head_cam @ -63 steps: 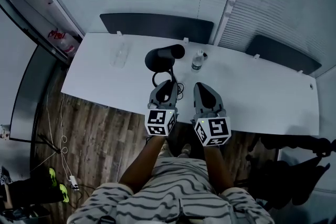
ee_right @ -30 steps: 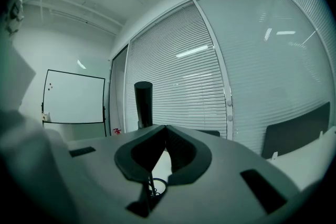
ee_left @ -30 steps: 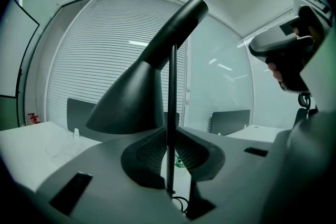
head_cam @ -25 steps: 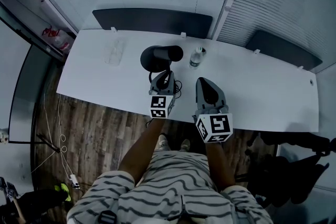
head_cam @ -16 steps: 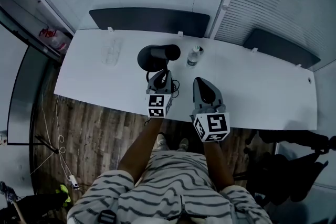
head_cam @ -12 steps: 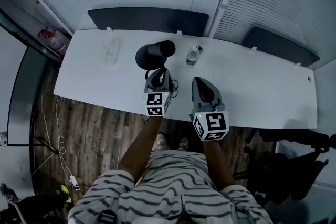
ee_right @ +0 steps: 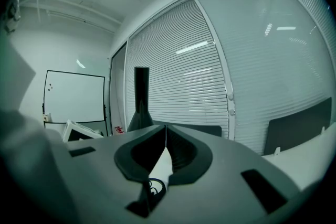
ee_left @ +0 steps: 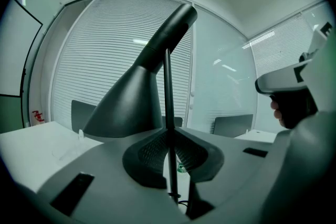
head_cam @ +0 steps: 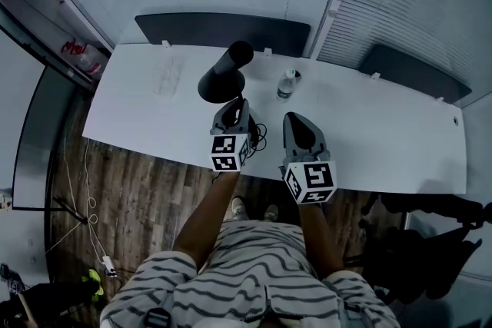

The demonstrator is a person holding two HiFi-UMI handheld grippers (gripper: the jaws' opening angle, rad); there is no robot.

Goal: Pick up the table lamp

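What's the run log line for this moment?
left gripper: shut on table lamp stem | right gripper: shut, empty

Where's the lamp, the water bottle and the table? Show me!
lamp [head_cam: 217,83]: head view, on its dark cone-shaped shade.
water bottle [head_cam: 287,88]: head view, on the bottle's body.
table [head_cam: 384,136]: head view, on a bare part of the white top.
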